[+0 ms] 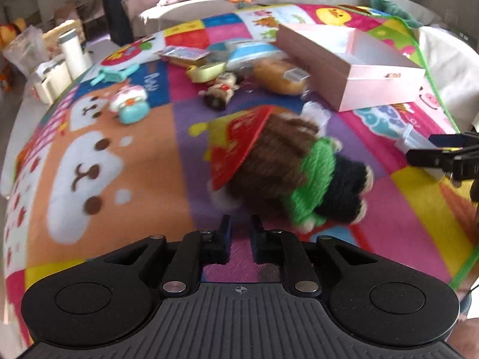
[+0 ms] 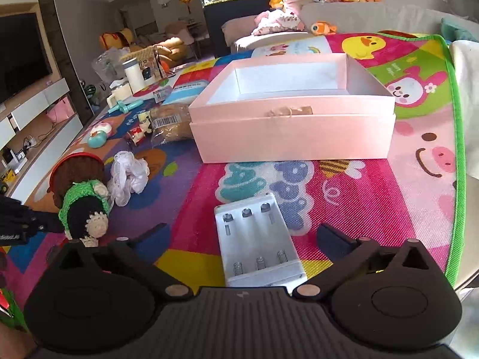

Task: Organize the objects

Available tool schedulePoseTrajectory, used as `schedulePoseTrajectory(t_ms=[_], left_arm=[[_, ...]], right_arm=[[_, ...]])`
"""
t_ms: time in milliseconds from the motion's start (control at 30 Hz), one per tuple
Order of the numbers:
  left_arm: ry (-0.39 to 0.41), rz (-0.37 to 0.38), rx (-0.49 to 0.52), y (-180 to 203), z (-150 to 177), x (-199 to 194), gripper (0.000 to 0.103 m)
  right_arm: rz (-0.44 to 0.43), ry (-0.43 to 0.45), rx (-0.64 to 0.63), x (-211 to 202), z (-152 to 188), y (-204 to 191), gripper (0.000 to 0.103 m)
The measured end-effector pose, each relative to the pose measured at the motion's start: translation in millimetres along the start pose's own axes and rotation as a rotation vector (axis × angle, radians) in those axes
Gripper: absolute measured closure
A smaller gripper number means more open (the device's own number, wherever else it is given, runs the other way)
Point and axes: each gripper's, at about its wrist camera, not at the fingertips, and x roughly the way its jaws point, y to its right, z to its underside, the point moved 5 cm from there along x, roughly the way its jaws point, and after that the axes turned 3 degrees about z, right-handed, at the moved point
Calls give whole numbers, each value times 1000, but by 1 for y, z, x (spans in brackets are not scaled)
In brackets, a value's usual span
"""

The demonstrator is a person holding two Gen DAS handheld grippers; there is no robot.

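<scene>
While both grippers are hovering over the colourful play mat (image 2: 374, 197), I am counting what is lying on it. My left gripper (image 1: 240, 227) is pointing down at one crocheted doll (image 1: 287, 167), with its jaws drawn together and nothing between them; the doll, with brown hair, a green top and a red hat, is lying on its side just ahead of the fingertips, not touched. My right gripper (image 2: 242, 236) is standing with its jaws spread wide, and one white battery holder (image 2: 257, 242) is lying flat on the mat between the fingers, with no pad pressing on it. I am seeing three battery slots in it, all vacant. One pink box (image 2: 293, 119) is sitting open beyond the holder, well apart from it. One crumpled white cloth (image 2: 128, 176) is lying just beside the doll. Farther back I am making out one teal round toy (image 2: 97, 139), one bagged bread roll (image 2: 170, 122) and one teal handled tool (image 2: 124, 106).
</scene>
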Motion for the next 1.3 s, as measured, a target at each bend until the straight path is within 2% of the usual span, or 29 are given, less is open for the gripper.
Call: schedulePoseTrajectory(t_ms=[300,400,500,533,600,667,733,767,833,867,933,1000,1067,1167,1300], left_arm=[[-5,32,1,12,-11,13,87],[-40,98,28,12,-6,6,85],[-76,105,42,7,-1,0,83],[-76,112,34,4,-1,0,85],[-58,77,-14,-5,-3,1,88],[-25,-3,-36,-11,-4,3,90],[4,-89,-17,-15,-4,5,63],[7,-105,-24,-18,-4,4,60],[-12,-54,-89,-23,-3,0,68],[-26,3,-143,-24,-2,-5,69],[-28,170,-295,-23,-1,-16,69],[9,303,-458,-19,-7,-24,69],[67,342,-531,-12,-22,-23,69],[107,290,-525,2,-44,-6,69],[175,164,-380,23,-68,13,69]], right_arm=[[26,-17,-36,3,1,-4,0],[24,-18,-52,2,2,-5,0],[21,-16,-52,2,2,-5,0],[21,-16,-53,2,2,-5,0],[23,-15,-55,2,2,-5,0],[21,-14,-54,1,2,-5,0],[20,-12,-55,1,3,-5,0],[20,-11,-56,1,3,-5,0],[19,-10,-56,1,3,-5,0],[17,-9,-54,1,3,-5,0],[14,-8,-51,1,3,-5,0],[13,-6,-48,1,3,-5,0],[12,-6,-47,1,3,-5,0],[13,-5,-48,1,2,-5,0],[20,-6,-52,2,3,-5,0]])
